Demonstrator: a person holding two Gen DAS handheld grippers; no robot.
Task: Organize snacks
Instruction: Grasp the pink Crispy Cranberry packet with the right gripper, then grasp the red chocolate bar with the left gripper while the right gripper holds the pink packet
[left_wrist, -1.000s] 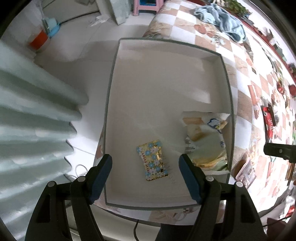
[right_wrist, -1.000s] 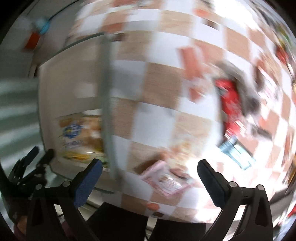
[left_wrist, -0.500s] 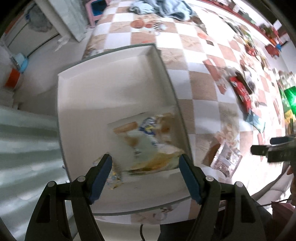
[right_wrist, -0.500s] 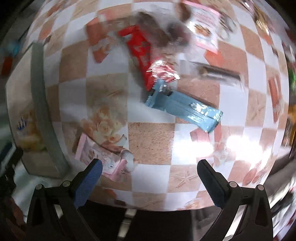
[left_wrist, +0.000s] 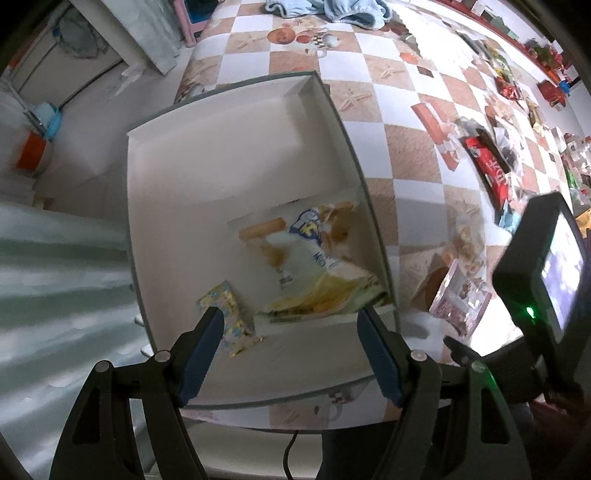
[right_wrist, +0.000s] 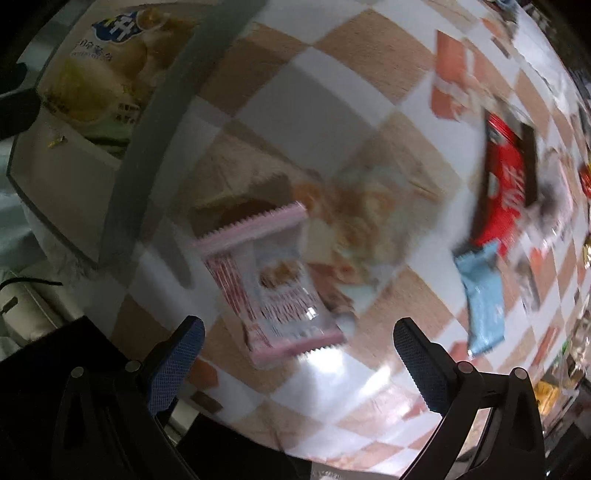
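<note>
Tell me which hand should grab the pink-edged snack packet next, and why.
Right. The right tongs hang open directly over the pink-edged packet on the checked tablecloth, with nothing between the pads. The left tongs are open over the white box, the packet off to their side.

A big white cardboard box (left_wrist: 229, 155) with low walls sits open on the checked tabletop (left_wrist: 402, 147). Inside it, in the near corner, lies a large pale snack bag (left_wrist: 310, 266) with yellow pictures and a blue logo. Beside that bag lies a small gold packet with blue flowers (left_wrist: 229, 310), flat on the box floor. Outside the box, just beside its wall, lies a pink-edged clear snack packet (right_wrist: 273, 284). Further off lie a light blue wrapper (right_wrist: 484, 295) and a red and black packet (right_wrist: 506, 184), touching each other.
</note>
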